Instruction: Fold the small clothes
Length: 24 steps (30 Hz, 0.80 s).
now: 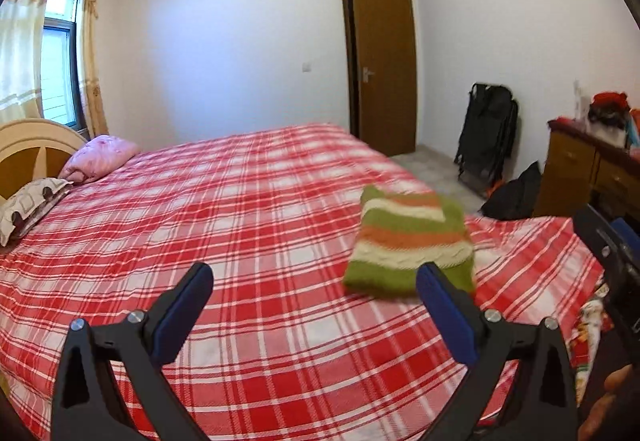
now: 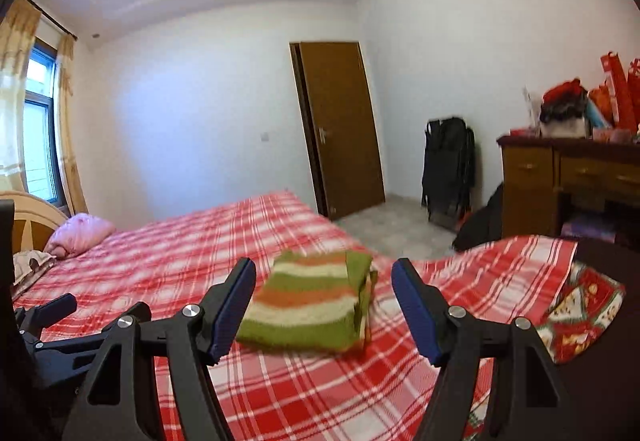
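Left gripper (image 1: 314, 283): jaws spread wide, nothing between them, held above the bedspread (image 1: 248, 201). Its blue pads (image 1: 182, 315) face inward over bare plaid.

Right gripper (image 2: 323, 279): also wide apart and holding nothing, hovering over the bed's near end.

Sweater (image 2: 312, 303): a green, orange and cream striped knit, folded into a thick rectangle, lying flat on the bedspread. From the right gripper it sits straight ahead, framed in the gap between the two fingers but not touched by either. From the left gripper it lies ahead and off to the right, its near corner partly hidden behind the right-side finger (image 1: 446, 311); whether that finger touches it I cannot tell.

Gripper spacing: the left gripper's tip shows low on the left of the right wrist view, and the right gripper's body shows at the right edge of the left wrist view, so the two are side by side.

Pillows (image 1: 100, 157): a pink one and a patterned one (image 1: 30, 207), far ahead and to the left of both grippers, by the headboard (image 1: 28, 145).

Door (image 2: 340, 125): brown, beyond the bed, ahead.

Dresser (image 2: 560, 177): ahead to the right, with red items piled on top.

Black bag (image 2: 450, 169): leaning against the wall between door and dresser.

Patterned cloth (image 2: 580, 315): red and green, poking out from under the bedspread edge to the right of the right gripper.
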Each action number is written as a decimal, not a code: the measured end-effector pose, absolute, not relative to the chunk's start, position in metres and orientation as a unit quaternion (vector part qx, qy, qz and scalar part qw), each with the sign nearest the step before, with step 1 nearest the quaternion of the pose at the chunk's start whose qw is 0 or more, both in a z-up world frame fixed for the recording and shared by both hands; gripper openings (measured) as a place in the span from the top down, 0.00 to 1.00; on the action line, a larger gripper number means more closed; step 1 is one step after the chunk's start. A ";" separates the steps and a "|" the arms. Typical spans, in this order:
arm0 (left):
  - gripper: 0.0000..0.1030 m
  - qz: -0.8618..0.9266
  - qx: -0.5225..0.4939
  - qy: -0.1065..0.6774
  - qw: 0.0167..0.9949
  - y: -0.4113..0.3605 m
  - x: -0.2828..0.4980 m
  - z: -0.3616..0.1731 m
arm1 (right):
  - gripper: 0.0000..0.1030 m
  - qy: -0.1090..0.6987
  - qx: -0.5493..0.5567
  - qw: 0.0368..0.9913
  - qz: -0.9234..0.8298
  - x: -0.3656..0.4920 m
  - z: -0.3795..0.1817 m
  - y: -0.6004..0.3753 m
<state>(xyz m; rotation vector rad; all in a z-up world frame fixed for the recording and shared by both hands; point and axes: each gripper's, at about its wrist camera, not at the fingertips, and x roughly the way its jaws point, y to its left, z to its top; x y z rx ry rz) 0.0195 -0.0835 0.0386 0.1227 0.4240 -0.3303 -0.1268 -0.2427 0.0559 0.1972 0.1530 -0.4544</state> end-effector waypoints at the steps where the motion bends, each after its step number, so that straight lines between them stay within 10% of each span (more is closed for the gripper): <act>1: 0.00 -0.164 0.061 0.207 0.963 -0.084 0.018 0.041 | 0.31 0.073 0.097 0.967 -0.225 -0.128 0.058 -0.242; 24: 0.00 -0.158 0.109 0.138 0.972 -0.101 -0.005 0.053 | 0.31 0.077 0.122 0.963 -0.229 -0.130 0.056 -0.253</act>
